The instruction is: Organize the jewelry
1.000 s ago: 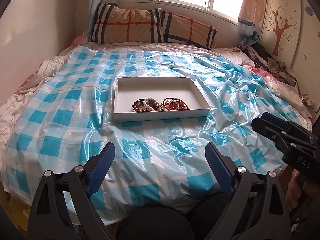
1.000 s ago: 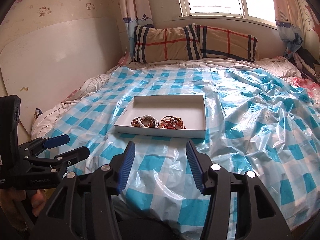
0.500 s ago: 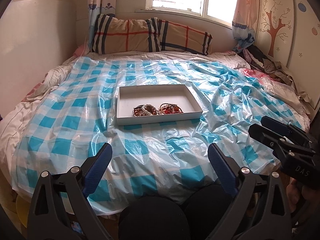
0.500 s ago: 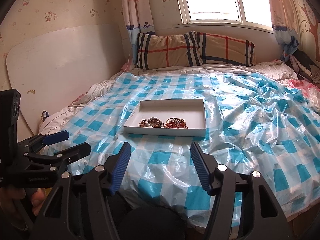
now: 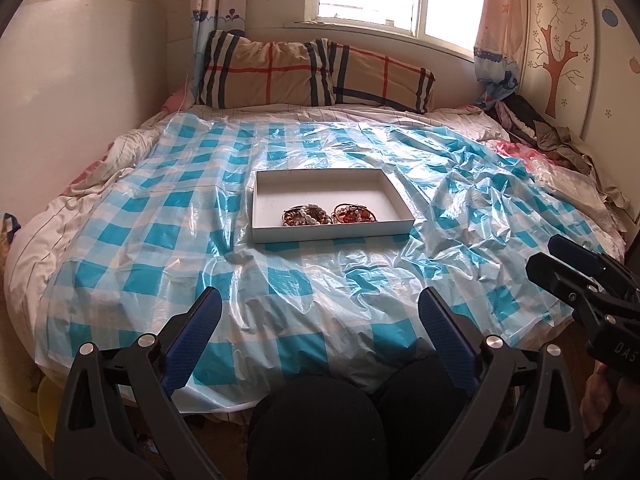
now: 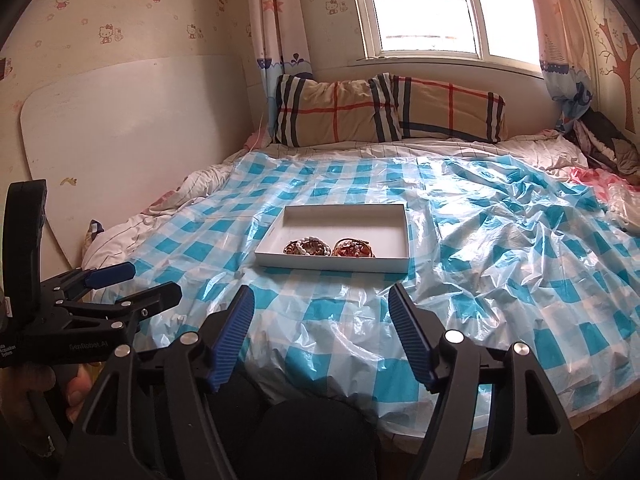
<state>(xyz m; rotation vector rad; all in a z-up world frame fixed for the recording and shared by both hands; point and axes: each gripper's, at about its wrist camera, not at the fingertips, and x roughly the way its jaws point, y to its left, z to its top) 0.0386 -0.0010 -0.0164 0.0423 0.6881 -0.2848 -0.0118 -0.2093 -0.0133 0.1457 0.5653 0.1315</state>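
jewelry lot, boxed; both tools idle and withdrawn
left gripper [image 5: 316,312] at 6 o'clock, jaws wide, empty; white box [image 5: 276,192] mid-bed, bracelets [image 5: 330,215] gathered at its near wall; right gripper [image 6: 322,328] just widening, empty; sorting likely finished

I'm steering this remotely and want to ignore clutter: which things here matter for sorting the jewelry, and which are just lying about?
Job:
- white tray
- left jewelry pile, in tray
- right jewelry pile, in tray

Lying about:
- plaid pillows
- checked plastic sheet, under tray
- clothes heap
- white board against wall
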